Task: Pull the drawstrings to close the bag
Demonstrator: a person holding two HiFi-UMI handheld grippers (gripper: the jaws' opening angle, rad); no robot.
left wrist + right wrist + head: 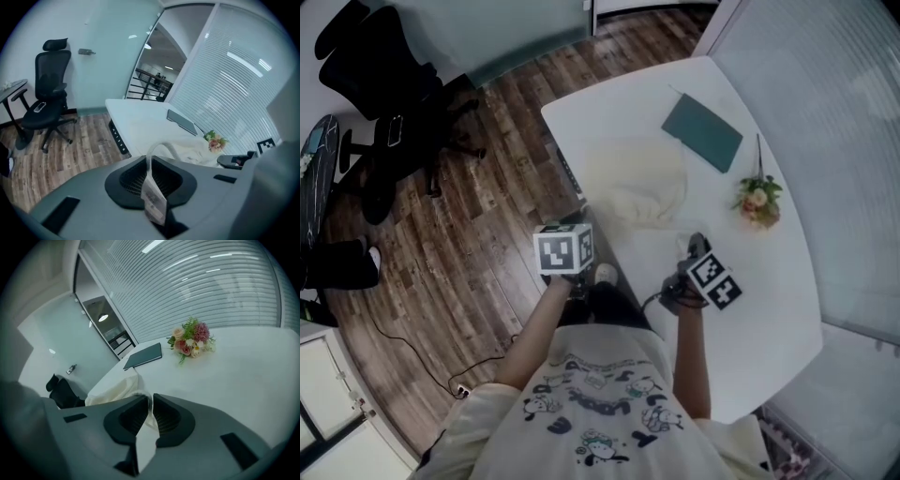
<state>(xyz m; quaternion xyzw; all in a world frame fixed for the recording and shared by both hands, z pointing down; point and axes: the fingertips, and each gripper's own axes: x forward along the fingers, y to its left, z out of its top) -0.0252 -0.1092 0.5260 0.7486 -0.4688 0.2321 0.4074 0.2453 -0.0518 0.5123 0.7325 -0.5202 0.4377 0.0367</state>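
Note:
A cream drawstring bag lies on the white table, its mouth toward me. My left gripper hangs off the table's near-left edge. In the left gripper view the left gripper is shut on a white drawstring that carries a label tag and arcs back to the bag. My right gripper sits over the table just right of the bag's mouth. Seen from its own camera, the right gripper is shut on the other drawstring, with the bag just beyond.
A dark green notebook lies behind the bag and a small flower bouquet rests to its right. A black office chair stands on the wood floor at left. Slatted blinds run along the table's far side.

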